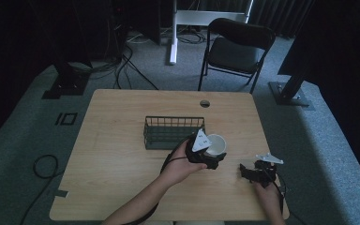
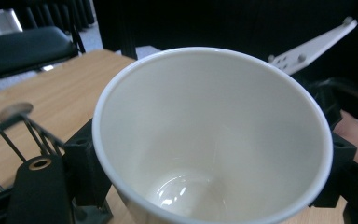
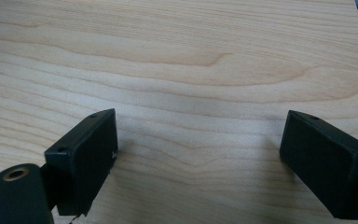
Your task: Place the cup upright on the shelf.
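A white cup (image 1: 215,145) stands upright just right of the dark wire basket (image 1: 173,132) near the table's middle. My left gripper (image 1: 209,158) is shut on the cup, its black jaws pressing both sides. In the left gripper view the cup (image 2: 212,135) is seen from above, with nothing inside it, and the basket's wires (image 2: 14,140) lie at the left. My right gripper (image 1: 249,172) rests low over the table near the front right, open. In the right gripper view its jaws stand wide apart over bare wood (image 3: 200,93), and the right gripper (image 3: 198,149) holds nothing.
The wooden table (image 1: 117,159) has a round cable hole (image 1: 205,103) at the back. A black folding chair (image 1: 234,47) stands behind the table. Cables lie on the grey floor (image 1: 44,166) to the left.
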The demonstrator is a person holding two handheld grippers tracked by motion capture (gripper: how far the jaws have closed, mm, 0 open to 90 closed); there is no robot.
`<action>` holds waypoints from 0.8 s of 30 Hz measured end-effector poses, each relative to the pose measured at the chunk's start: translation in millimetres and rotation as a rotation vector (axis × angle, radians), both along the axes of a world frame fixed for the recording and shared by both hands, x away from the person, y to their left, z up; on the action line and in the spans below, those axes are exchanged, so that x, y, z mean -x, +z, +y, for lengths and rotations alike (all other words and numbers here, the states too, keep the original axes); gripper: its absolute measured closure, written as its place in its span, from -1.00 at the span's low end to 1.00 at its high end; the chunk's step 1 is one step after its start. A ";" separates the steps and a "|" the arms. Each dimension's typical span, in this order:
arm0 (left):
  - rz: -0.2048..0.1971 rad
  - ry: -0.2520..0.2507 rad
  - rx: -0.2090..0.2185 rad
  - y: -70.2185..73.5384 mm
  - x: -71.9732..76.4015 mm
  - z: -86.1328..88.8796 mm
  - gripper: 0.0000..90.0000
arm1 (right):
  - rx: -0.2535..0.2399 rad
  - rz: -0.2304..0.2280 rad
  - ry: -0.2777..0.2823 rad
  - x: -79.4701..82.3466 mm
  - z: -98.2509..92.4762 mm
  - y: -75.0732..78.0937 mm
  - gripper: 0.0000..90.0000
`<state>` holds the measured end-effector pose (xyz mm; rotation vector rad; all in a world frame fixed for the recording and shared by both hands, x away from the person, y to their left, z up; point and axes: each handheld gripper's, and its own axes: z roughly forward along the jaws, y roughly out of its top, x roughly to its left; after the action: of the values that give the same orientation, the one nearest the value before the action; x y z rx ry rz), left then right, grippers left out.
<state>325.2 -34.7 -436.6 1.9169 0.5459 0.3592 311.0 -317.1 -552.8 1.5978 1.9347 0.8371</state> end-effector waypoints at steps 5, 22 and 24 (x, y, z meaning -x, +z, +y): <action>-0.010 0.001 0.012 15.3 -1.8 3.0 -0.53 | 0.000 0.000 0.000 0.0 0.0 0.0 -0.76; -0.062 0.095 0.071 55.3 -10.0 26.3 -0.53 | 0.000 0.000 0.000 0.0 0.0 0.0 -0.76; -0.065 0.127 0.080 57.9 -12.3 30.9 -0.53 | 0.000 0.000 0.000 0.0 0.0 0.0 -0.76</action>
<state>337.5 -3.8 -378.6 1.7920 0.6315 0.4733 311.0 -317.1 -552.8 1.5974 1.9347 0.8372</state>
